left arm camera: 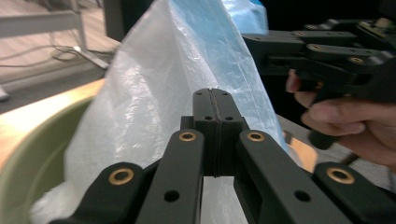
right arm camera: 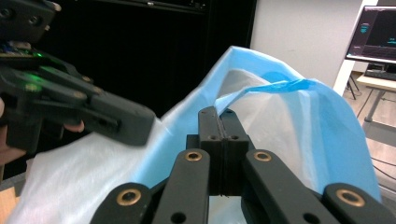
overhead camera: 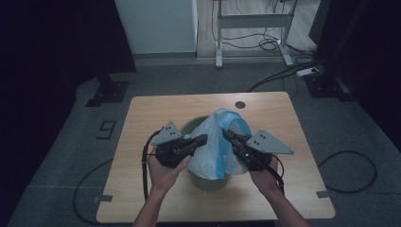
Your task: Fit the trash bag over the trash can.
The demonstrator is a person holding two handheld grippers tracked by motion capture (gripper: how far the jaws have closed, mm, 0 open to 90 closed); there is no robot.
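Observation:
A thin white and blue plastic bag (overhead camera: 216, 146) stands up out of a pale green bin (overhead camera: 208, 180) in the middle of the wooden table (overhead camera: 156, 109). My left gripper (overhead camera: 204, 138) is shut, its tips pinching the bag's white left side. My right gripper (overhead camera: 226, 134) is shut on the bag's blue right edge. In the left gripper view the closed jaws (left arm camera: 215, 95) press into the bag (left arm camera: 159, 74) above the bin's rim (left arm camera: 28, 154), with the right gripper (left arm camera: 252, 44) beyond. In the right gripper view the closed jaws (right arm camera: 217, 114) hold the blue rim (right arm camera: 303, 126), and the left gripper (right arm camera: 140, 123) is opposite.
A round cable hole (overhead camera: 240, 104) sits near the table's far edge. Beyond the table stand a white desk frame (overhead camera: 253, 21) with cables on the floor and a black stand base (overhead camera: 108, 91) at the left. A monitor (right arm camera: 379, 28) shows in the right gripper view.

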